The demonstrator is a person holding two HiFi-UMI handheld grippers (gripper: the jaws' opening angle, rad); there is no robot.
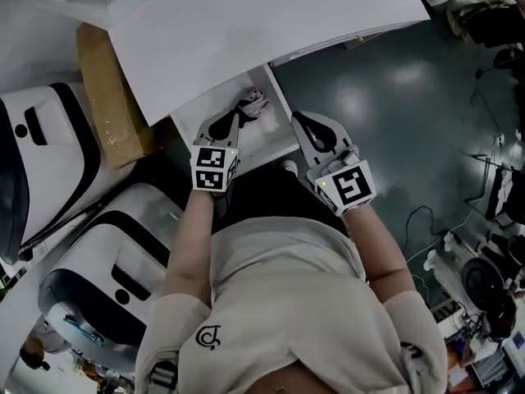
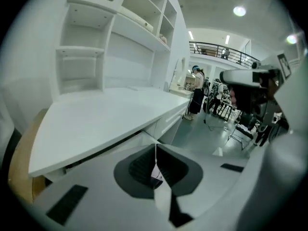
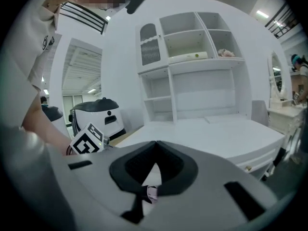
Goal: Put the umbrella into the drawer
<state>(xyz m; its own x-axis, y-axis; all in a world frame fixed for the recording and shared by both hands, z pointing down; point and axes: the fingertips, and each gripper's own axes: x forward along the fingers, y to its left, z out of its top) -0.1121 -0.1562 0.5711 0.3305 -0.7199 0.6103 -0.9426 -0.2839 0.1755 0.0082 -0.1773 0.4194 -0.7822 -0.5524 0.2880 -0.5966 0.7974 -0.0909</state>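
Head view looks steeply down on a white desk (image 1: 246, 31) with an open drawer (image 1: 269, 136) pulled out from under its front edge, close to the corner where a brown board (image 1: 111, 97) leans. The umbrella (image 1: 251, 103), folded, dark with pinkish cloth, lies inside the drawer toward its back, just under the desk's front edge.

The left gripper (image 1: 236, 115) hangs over the drawer with its tips just beside the umbrella. The right gripper (image 1: 297, 120) hangs at the drawer's right wall, a little apart from the umbrella. Each is held in a bare forearm, marker cube toward the person.

Seen from the left gripper view, the left gripper (image 2: 156, 147) has its jaws brought together tip to tip, with nothing clamped between them. A scrap of pinkish cloth shows through the hollow behind the tips. The right gripper (image 3: 155, 143) is likewise closed tip to tip in its own view and grips nothing, with a pinkish scrap visible low in its hollow.

A white shelf unit (image 3: 192, 47) stands along the desk's back edge. White-and-black machines (image 1: 49, 154) stand beyond the desk's left edge, and a dark green floor (image 1: 394, 97) lies off its right.
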